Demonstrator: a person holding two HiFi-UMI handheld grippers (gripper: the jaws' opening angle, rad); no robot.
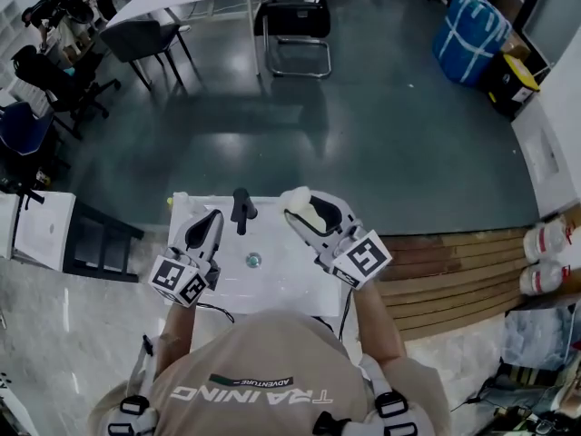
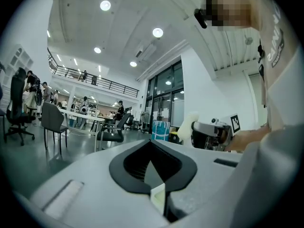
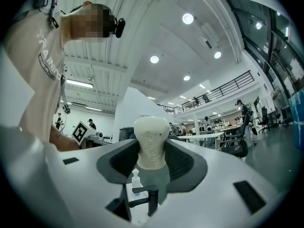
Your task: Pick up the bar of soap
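The bar of soap (image 3: 151,145) is a pale cream block with rounded corners and faint letters pressed into its face. It stands on end between the jaws of the right gripper (image 1: 305,203), which are clamped on its lower part from both sides, so its rounded top sticks out past the dark pads. Seen from the head view, the soap sits at the far tip of that gripper, lifted clear of the white sink (image 1: 283,282) beneath it and just to the right of the black tap (image 1: 242,209). In the right gripper view the tap and a small white bottle (image 3: 136,177) show below the jaws, well under the soap. The right hand holds its gripper out in front of the body, pointing away and roughly level, with the marker cube (image 1: 366,258) nearest the person. The left gripper (image 1: 211,219) is held alongside at the other side of the tap, also pointing away and about level. Its jaws are closed together at the tips with nothing between them.
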